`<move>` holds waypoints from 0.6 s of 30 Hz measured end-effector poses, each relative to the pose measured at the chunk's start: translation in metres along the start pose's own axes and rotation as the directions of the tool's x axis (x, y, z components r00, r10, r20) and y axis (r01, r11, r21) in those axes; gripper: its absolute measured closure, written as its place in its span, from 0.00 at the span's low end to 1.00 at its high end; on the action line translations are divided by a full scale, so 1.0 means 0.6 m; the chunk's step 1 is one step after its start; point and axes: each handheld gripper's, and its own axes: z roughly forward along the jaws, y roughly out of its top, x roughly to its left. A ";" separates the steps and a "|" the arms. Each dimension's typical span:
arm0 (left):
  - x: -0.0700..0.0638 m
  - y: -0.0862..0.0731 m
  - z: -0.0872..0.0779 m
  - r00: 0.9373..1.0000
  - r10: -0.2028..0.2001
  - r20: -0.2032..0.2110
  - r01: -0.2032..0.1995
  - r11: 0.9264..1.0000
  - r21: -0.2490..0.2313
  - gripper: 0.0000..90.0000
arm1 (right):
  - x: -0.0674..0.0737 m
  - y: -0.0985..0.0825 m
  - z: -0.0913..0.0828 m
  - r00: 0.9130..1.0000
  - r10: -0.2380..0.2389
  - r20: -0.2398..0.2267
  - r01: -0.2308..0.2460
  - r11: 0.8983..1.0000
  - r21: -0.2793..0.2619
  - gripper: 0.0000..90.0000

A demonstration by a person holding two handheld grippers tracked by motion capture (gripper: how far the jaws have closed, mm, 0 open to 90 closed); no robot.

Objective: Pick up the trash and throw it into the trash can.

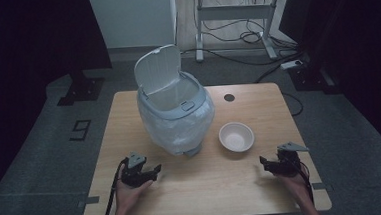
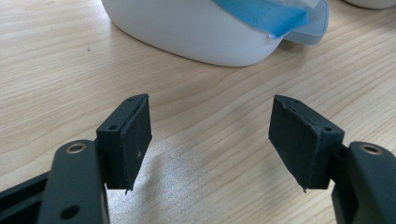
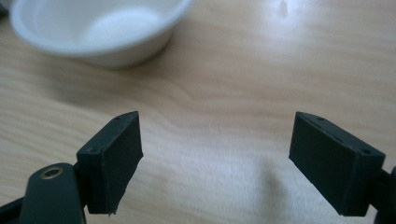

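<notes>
From above, a lidded bin with its lid up stands mid-counter, a bowl just right of it, the left claw near the bin's base and the right claw just below-right of the bowl; a floor mark reads "9". The left claw view: released, holding nothing, the bin ahead bearing blue tape without readable writing. The right claw view: released, with nothing between its jaws, the bowl ahead to the left, apart

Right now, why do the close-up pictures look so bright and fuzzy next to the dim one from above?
High view: dim, dark surroundings, light falling on the table alone. Left gripper view: bright, sharp wood grain, pale glare between the jaws. Right gripper view: the white bowl is soft and out of focus, with glare on the wood beyond.
</notes>
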 end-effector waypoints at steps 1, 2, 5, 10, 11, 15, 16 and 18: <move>0.000 0.000 0.000 1.000 0.000 0.000 0.000 1.000 0.001 0.33 | 0.000 0.005 -0.001 1.000 0.003 -0.003 -0.003 1.000 -0.010 0.19; 0.000 0.000 0.000 1.000 0.001 -0.001 -0.001 1.000 0.002 0.34 | 0.001 0.009 -0.003 1.000 0.005 -0.006 -0.005 1.000 -0.019 0.20; 0.001 0.000 0.000 1.000 0.001 0.005 -0.001 1.000 0.001 0.33 | 0.002 0.021 -0.003 1.000 0.008 -0.015 -0.008 0.999 -0.032 0.20; -0.003 -0.002 0.002 1.000 0.008 0.013 -0.009 1.000 0.007 0.33 | 0.005 0.041 0.002 1.000 0.007 -0.022 -0.008 0.999 -0.046 0.21; -0.003 -0.002 0.002 1.000 0.008 0.013 -0.009 1.000 0.007 0.33 | 0.006 0.045 0.004 1.000 0.007 -0.022 -0.008 0.999 -0.047 0.21; -0.003 -0.002 0.003 1.000 0.014 0.011 -0.015 1.000 0.017 0.33 | 0.012 0.060 0.010 1.000 -0.005 -0.026 0.003 0.999 -0.048 0.22; -0.003 -0.003 0.003 1.000 0.015 0.011 -0.015 1.000 0.019 0.33 | 0.014 0.066 0.013 1.000 -0.011 -0.025 0.010 0.999 -0.048 0.22; -0.002 -0.003 0.003 1.000 0.016 0.012 -0.016 1.000 0.021 0.33 | 0.020 0.081 0.021 1.000 -0.018 -0.023 0.017 0.999 -0.044 0.22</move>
